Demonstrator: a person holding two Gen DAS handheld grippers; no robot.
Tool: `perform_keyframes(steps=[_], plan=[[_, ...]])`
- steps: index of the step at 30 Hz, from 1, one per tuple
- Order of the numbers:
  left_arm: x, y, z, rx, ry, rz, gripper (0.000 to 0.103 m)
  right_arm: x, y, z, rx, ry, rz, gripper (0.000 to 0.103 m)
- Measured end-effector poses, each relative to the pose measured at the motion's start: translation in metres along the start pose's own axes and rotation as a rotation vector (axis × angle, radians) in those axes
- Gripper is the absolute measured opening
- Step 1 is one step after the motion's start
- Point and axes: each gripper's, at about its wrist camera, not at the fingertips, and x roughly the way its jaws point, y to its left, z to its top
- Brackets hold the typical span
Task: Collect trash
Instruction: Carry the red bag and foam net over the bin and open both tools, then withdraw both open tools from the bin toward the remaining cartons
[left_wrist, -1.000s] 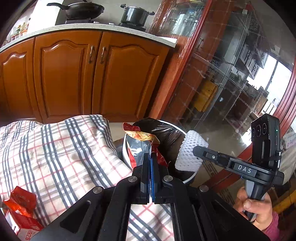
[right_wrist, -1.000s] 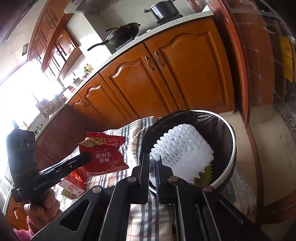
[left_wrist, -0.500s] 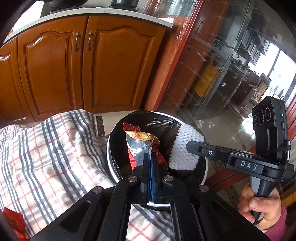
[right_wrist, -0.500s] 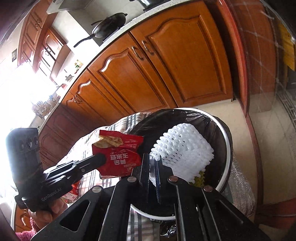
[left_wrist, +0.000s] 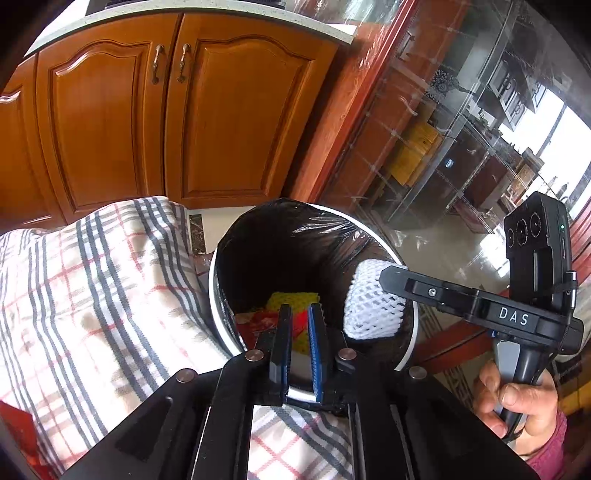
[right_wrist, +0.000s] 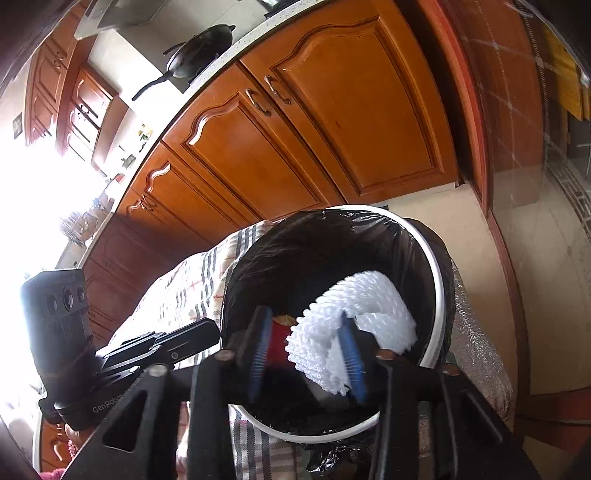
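The bin (left_wrist: 213, 291), white-rimmed with a black liner, stands beside the plaid-covered table. My left gripper (left_wrist: 300, 308) hangs over its near rim; its jaws are opening a little and nothing is between them. A red snack bag (left_wrist: 258, 319) lies at the bottom next to a yellow net (left_wrist: 291, 297). My right gripper (right_wrist: 304, 315) hovers over the bin (right_wrist: 439, 280) with its jaws opening. The white foam net (right_wrist: 354, 306) sits loose between them, leaning on the right finger. From the left wrist view, the foam net (left_wrist: 373, 310) hangs inside the bin under the right gripper (left_wrist: 386, 275).
The plaid tablecloth (left_wrist: 92, 295) spreads to the left of the bin, with a red packet (left_wrist: 14, 428) at its lower left edge. Wooden cabinets (left_wrist: 221, 110) stand behind. A glass door (left_wrist: 443, 166) is at the right. A hand (left_wrist: 517, 402) holds the right gripper's handle.
Both grippers came lower over the bin. The left gripper let go of the red snack bag, which dropped inside. The right jaws parted around the foam net.
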Motion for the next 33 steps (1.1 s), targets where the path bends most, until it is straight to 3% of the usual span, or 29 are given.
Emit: perform_keyframes(steps=[4,7,17,23,25,30,33], plan=[[-0.018,0.004,-0.014,-0.025,-0.04,0.003,0.02,-0.008,0.001,-0.005,0.015,-0.019,0.008,0.045],[-0.035,0.007,-0.029,-0.044,-0.07,0.007,0.021,-0.012,0.0,-0.009,0.03,-0.025,0.015,0.058],[-0.096,0.011,-0.081,-0.078,-0.167,0.037,0.021,-0.029,0.011,-0.031,0.04,-0.061,0.017,0.058],[-0.139,0.02,-0.121,-0.121,-0.236,0.104,0.037,-0.031,0.035,-0.051,0.012,-0.082,0.043,0.063],[-0.153,0.022,-0.136,-0.129,-0.253,0.132,0.039,-0.03,0.045,-0.061,-0.003,-0.094,0.051,0.072],[-0.183,0.033,-0.17,-0.173,-0.277,0.198,0.044,-0.025,0.074,-0.085,-0.044,-0.113,0.085,0.082],[-0.203,0.04,-0.191,-0.206,-0.293,0.24,0.045,-0.021,0.09,-0.096,-0.073,-0.111,0.099,0.082]])
